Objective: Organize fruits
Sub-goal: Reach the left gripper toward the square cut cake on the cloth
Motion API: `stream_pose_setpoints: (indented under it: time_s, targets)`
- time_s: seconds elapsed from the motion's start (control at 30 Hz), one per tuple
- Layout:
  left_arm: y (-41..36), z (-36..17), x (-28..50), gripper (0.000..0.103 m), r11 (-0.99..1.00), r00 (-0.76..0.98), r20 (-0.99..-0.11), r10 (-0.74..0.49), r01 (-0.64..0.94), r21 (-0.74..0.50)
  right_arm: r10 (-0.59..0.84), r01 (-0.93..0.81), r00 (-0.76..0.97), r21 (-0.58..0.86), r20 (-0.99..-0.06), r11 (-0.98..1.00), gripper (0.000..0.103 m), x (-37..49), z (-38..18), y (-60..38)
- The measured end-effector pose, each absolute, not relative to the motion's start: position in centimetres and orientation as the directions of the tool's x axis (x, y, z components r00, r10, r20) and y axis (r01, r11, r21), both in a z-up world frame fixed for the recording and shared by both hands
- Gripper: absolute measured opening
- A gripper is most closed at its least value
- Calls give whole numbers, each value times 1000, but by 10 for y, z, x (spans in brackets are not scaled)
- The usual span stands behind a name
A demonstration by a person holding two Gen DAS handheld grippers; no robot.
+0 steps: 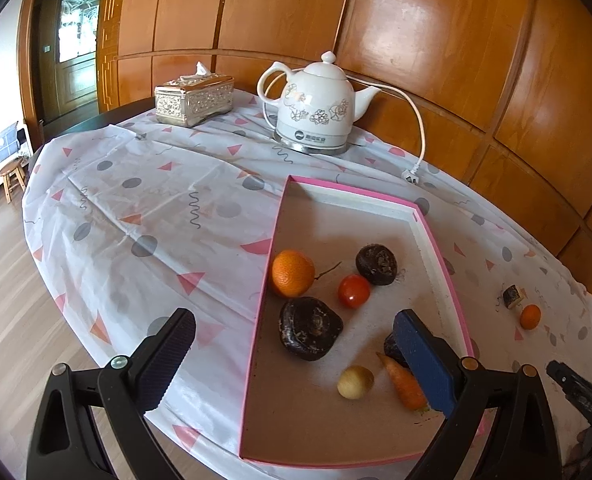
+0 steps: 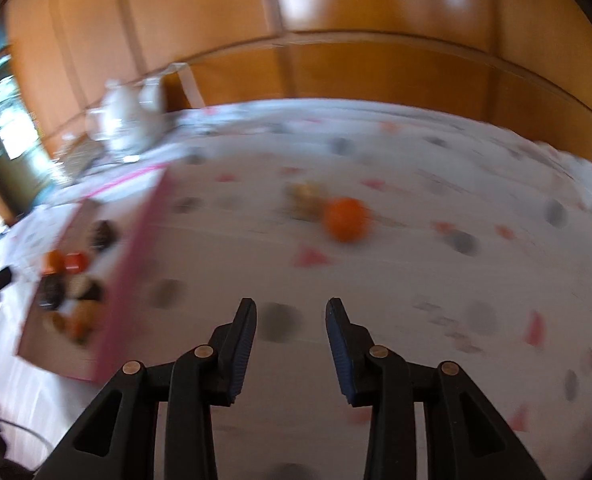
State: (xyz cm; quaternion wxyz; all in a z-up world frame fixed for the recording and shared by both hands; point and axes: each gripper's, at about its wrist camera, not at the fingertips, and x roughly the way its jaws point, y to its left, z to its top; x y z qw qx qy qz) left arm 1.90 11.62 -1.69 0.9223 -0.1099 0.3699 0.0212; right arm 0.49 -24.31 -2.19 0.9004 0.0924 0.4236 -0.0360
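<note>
A pink-rimmed cardboard tray (image 1: 359,194) holds an orange (image 1: 292,273), a red tomato (image 1: 353,290), two dark lumpy fruits (image 1: 309,328) (image 1: 376,264), a pale yellow ball (image 1: 355,382) and a carrot (image 1: 405,386). My left gripper (image 1: 296,354) is open and empty, hovering over the tray's near left edge. A small orange (image 1: 530,316) (image 2: 345,219) and a brown chunk (image 1: 512,297) lie on the cloth right of the tray. My right gripper (image 2: 291,344) is open and empty above the cloth, short of the small orange. The right wrist view is blurred.
A white floral kettle (image 1: 315,114) with its cord and plug (image 1: 412,176) stands at the back. A silver tissue box (image 1: 194,100) sits back left. Wood panelling rises behind the round table. The tray also shows in the right wrist view (image 2: 136,240).
</note>
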Motion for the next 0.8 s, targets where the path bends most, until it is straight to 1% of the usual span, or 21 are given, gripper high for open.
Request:
stream_pose_setpoints:
  time_s: [0.13, 0.23, 0.37, 0.53, 0.63, 0.73, 0.77, 0.8]
  targets:
    - [109, -15, 20, 100, 978, 726, -686, -53, -102, -184, -120, 284, 604, 72, -788, 956, 36, -6, -35, -287]
    - [104, -14, 20, 100, 978, 723, -687, -68, -87, -188, -189, 379, 580, 57, -793, 924, 36, -16, -43, -319]
    - [97, -12, 22, 99, 980, 724, -685, -81, -66, -186, -264, 460, 548, 23, -794, 887, 36, -23, -52, -345]
    - [88, -10, 25, 98, 981, 717, -688, -110, -35, -192, -341, 514, 509, -38, -790, 857, 36, -30, -63, -361]
    - [80, -8, 26, 98, 983, 716, -687, -124, -7, -184, -379, 529, 509, -67, -773, 846, 38, -33, -65, -367]
    - [69, -4, 28, 98, 983, 718, -680, -146, 28, -181, -396, 540, 509, -75, -764, 838, 38, -35, -65, -372]
    - [63, -2, 29, 98, 983, 721, -676, -156, 44, -179, -397, 545, 510, -70, -763, 835, 39, -37, -66, -375]
    - [61, -1, 30, 98, 982, 721, -674, -162, 53, -180, -398, 551, 508, -66, -764, 832, 42, -35, -67, -377]
